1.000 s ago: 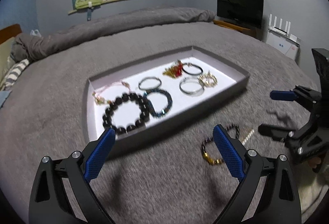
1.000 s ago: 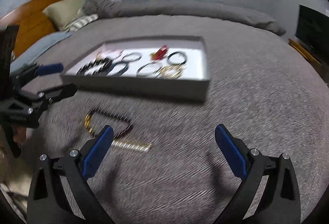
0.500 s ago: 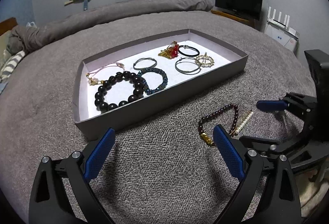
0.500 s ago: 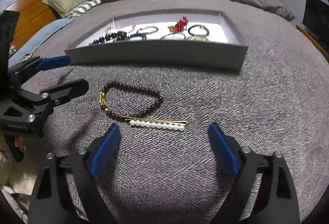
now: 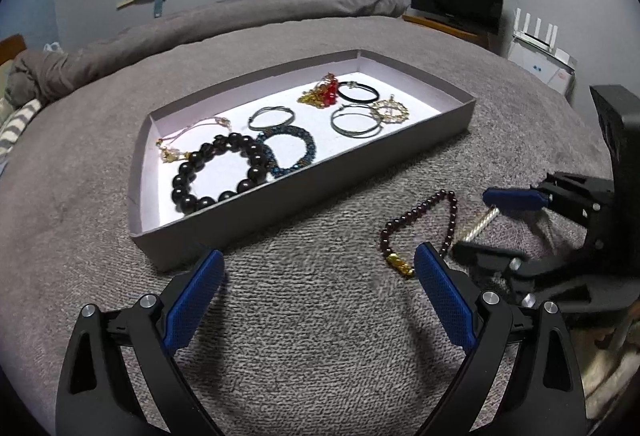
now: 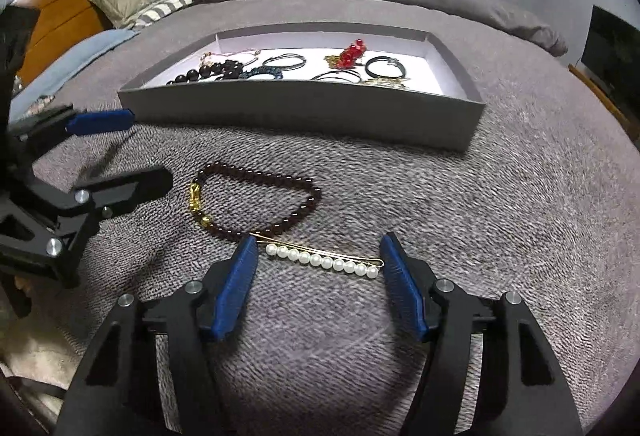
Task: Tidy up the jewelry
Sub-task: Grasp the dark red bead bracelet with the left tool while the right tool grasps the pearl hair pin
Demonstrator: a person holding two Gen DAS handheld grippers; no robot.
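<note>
Straddling the pearl hairpin (image 6: 324,259), right gripper (image 6: 316,256) gapes; tray wall (image 6: 300,112) hides bracelets.

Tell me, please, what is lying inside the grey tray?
Inside the grey tray: black bead bracelet, blue bracelet, bangles, red-and-gold piece. Its front wall covers the nearest floor.

Pearl hairpin (image 5: 478,226) mostly hidden behind right gripper (image 5: 476,224), seemingly.

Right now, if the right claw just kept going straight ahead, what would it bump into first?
Most likely the pearl clip: it lies across the bedspread between the open right claw tips. Just beyond it is the bead bracelet; depth is hard to judge.
</note>
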